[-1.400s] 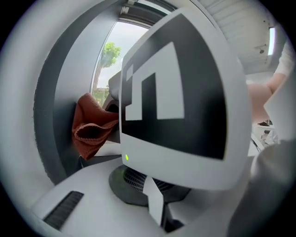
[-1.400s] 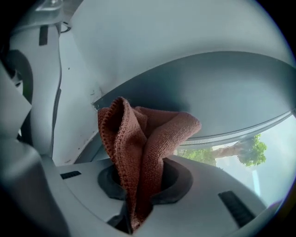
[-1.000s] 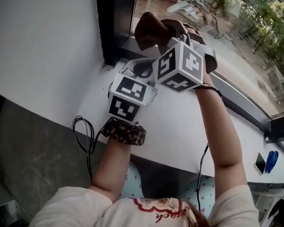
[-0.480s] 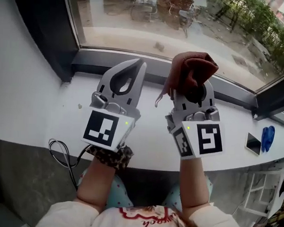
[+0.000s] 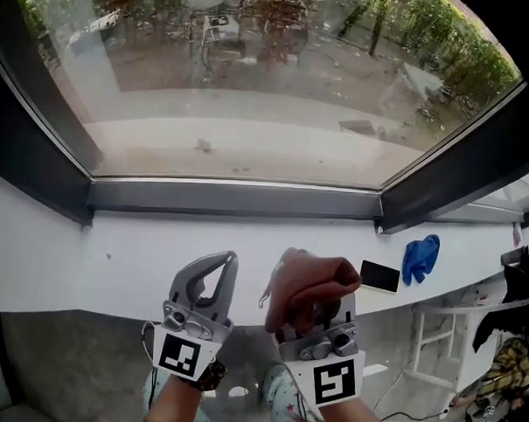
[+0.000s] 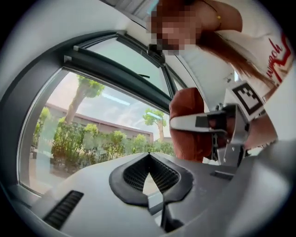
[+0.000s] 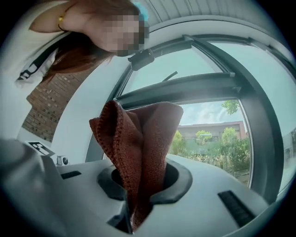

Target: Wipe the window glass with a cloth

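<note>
The right gripper (image 5: 317, 306) is clamped on a bunched rust-brown terry cloth (image 7: 138, 134), held above the white sill (image 5: 114, 243), apparently clear of the large window glass (image 5: 252, 100). The left gripper (image 6: 149, 157) hangs alongside, jaws together and empty.

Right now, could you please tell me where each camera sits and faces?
Head view: on the person's head, facing steeply down at sill and window glass; wrists, left tool, right tool show.
Left gripper view: on the left tool, facing along its shut jaws at the window glass; shirt shows.
Right gripper view: on the right tool, facing along jaws clamping the cloth; shirt shows.
Shared: head and left gripper views both show the right tool holding the cloth.
</note>
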Demonstrator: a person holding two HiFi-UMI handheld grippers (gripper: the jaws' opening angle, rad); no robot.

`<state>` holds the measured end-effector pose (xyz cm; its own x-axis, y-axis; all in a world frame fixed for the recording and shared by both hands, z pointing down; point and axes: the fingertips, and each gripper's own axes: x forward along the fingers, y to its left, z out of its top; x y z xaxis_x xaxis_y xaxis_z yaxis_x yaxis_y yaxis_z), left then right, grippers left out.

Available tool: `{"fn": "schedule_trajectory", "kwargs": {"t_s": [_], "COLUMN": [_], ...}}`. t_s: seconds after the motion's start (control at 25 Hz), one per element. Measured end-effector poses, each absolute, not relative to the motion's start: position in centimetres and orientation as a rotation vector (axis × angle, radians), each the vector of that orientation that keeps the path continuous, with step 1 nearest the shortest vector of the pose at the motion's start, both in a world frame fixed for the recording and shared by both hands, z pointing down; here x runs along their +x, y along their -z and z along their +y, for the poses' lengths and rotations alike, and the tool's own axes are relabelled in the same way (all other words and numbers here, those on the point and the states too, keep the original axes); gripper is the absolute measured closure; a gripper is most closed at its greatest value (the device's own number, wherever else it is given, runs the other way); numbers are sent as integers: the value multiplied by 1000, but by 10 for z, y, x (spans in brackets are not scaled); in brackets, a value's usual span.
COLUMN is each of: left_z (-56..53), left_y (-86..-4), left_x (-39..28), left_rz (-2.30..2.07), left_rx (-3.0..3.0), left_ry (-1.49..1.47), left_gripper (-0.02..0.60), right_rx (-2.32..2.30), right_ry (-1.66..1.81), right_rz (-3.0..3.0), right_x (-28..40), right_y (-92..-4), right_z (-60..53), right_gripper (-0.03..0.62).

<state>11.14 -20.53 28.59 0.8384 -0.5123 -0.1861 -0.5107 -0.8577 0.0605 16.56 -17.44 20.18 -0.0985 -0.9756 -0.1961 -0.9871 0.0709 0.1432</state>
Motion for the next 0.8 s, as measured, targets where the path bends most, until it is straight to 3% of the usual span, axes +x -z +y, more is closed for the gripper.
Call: {"fn": "schedule_trajectory", "kwargs": {"t_s": [0.12,0.32,0.48,0.64,0.8], "left_z": [-174,-144,-92,-35,9], "left_y": [-187,-17,114,182,205], "left_x": [117,107,124,149,149], "left_rz": [-801,-853,-934,-848,-751], "left_rx": [3000,3147,3133,3146,3169], "left_ry": [327,45,240,430,450], "left_gripper": [563,563,563,563,563], "right_rx": [-2101,-1967,-1870,-1970,-1948], "right_ry": [-333,-343,-379,-516,-425], "right_rz": [2335,2533,2567,2519,2431], "right_x": [178,168,174,199,193], "right_y": [-134,29,144,175,203], "right_z": [-143,-82,-17,24,39], "right_gripper": [508,508,508,508,508]}}
